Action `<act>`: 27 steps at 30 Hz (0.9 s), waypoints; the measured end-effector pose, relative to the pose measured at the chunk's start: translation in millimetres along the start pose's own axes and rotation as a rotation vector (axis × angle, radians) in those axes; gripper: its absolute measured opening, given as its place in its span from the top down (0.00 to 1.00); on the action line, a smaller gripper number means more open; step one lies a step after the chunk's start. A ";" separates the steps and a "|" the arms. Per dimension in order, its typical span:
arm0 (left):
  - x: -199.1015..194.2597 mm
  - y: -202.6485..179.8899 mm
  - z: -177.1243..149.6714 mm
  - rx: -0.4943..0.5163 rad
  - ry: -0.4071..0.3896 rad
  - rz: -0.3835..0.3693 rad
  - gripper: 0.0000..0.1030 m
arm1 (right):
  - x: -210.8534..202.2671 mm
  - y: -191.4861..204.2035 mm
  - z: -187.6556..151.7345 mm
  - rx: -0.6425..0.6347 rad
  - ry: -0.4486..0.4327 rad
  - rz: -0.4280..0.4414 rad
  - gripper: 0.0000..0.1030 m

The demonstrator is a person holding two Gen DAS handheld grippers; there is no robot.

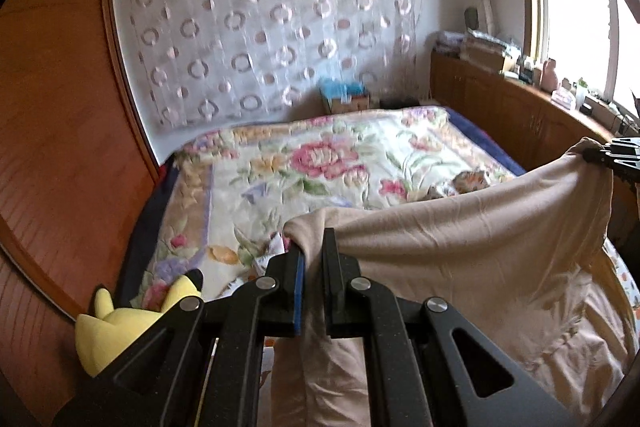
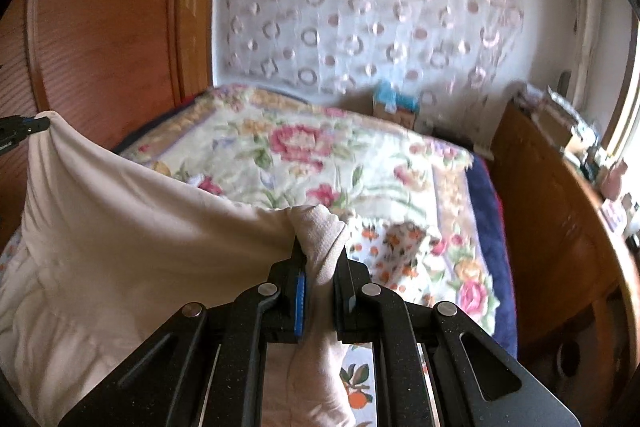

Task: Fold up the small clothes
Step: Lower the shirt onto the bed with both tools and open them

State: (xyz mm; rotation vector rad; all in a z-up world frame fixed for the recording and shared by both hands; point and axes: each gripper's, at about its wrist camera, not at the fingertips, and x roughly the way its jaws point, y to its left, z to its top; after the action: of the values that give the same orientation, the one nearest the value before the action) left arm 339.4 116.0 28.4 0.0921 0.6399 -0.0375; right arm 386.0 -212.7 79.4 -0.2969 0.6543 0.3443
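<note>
A beige garment (image 1: 460,227) hangs stretched between both grippers above a bed with a floral quilt (image 1: 300,163). My left gripper (image 1: 314,247) is shut on one bunched corner of the cloth, which drapes down between its fingers. My right gripper (image 1: 596,155) shows at the right edge of the left wrist view, pinching the other corner. In the right wrist view, my right gripper (image 2: 320,249) is shut on a twisted fold of the beige garment (image 2: 140,227), and the left gripper (image 2: 36,125) holds the far corner at the left edge.
A yellow plush toy (image 1: 108,331) lies at the bed's near left corner by the wooden headboard (image 1: 60,147). A patterned cloth with oranges (image 2: 396,247) lies on the quilt (image 2: 280,155). A wooden cabinet (image 1: 500,107) with clutter stands under the window; a blue-topped box (image 1: 344,95) sits by the curtain.
</note>
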 end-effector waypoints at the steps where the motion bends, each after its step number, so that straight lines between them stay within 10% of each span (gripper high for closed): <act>1: 6.7 -0.9 -1.8 0.000 0.011 0.000 0.92 | 4.8 -1.0 1.8 0.004 0.014 0.001 0.90; 5: 28.8 -3.6 -6.7 0.001 0.059 -0.012 0.87 | 28.1 -4.2 13.5 0.042 0.079 0.006 0.80; 13: 22.3 1.8 -39.9 -0.008 0.109 -0.068 0.38 | 2.0 -2.8 1.9 0.119 0.106 0.055 0.62; 27: -9.9 -1.5 -127.5 -0.079 0.184 -0.072 0.32 | -67.1 13.0 -74.4 0.204 0.174 0.172 0.62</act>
State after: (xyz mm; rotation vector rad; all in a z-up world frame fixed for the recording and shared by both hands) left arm 255.6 127.0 -67.6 -0.0040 0.8274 -0.0743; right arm 291.0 -243.4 63.8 -0.0756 0.8827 0.4158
